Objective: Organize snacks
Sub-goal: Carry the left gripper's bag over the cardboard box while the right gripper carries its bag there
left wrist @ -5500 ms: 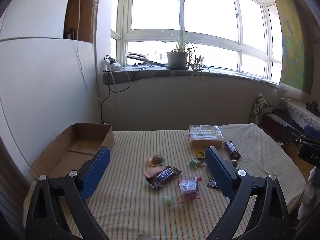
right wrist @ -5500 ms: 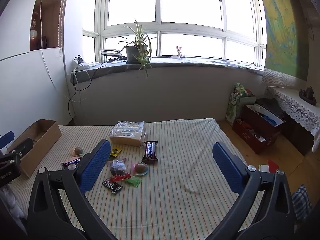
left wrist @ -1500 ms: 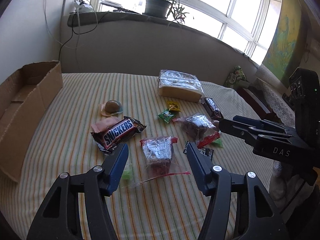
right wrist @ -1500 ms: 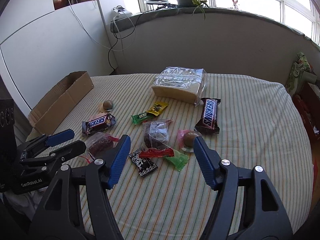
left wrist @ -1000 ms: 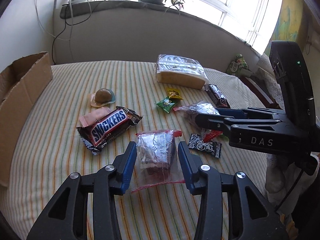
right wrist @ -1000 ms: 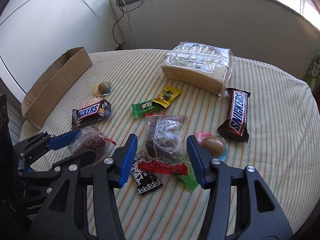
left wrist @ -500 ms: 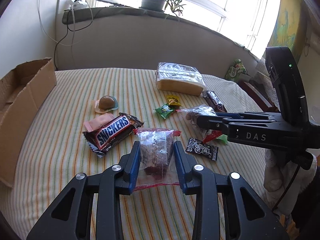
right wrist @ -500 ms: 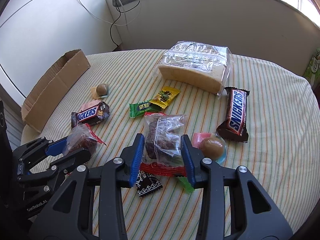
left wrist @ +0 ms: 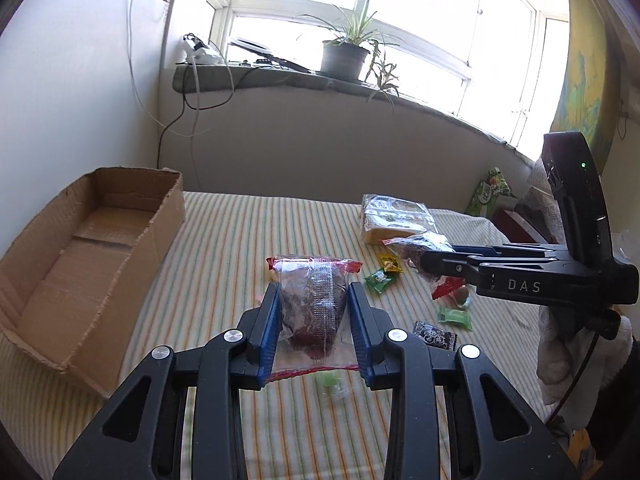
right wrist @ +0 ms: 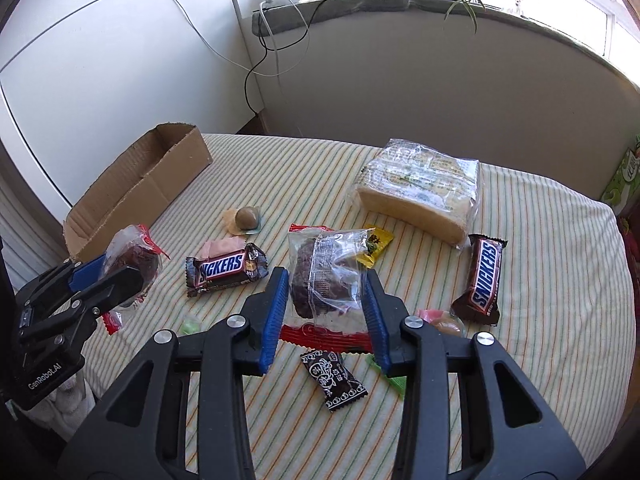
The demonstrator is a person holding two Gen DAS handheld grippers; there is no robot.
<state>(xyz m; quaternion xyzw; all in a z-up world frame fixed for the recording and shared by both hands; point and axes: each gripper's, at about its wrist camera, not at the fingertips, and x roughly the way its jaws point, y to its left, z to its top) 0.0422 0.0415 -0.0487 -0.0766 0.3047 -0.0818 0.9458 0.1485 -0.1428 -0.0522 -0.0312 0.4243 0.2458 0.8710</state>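
My left gripper (left wrist: 313,300) is shut on a clear bag of dark brown cake with a red seal (left wrist: 312,300) and holds it above the striped table. It also shows at the left of the right wrist view (right wrist: 132,256). My right gripper (right wrist: 325,280) is shut on a second, similar cake bag (right wrist: 326,276), lifted off the table; this bag shows in the left wrist view too (left wrist: 420,246). An open cardboard box (left wrist: 88,248) stands at the table's left edge (right wrist: 136,192).
On the striped cloth (right wrist: 560,280) lie two Snickers bars (right wrist: 224,270) (right wrist: 482,278), a wrapped bread loaf (right wrist: 420,188), a round chocolate (right wrist: 245,218), a black sweet (right wrist: 332,378), green and yellow sweets (left wrist: 378,280). A wall and windowsill stand behind.
Both grippers have closed on their cake bags and lifted them off the table. The left gripper has swung left, toward the cardboard box.
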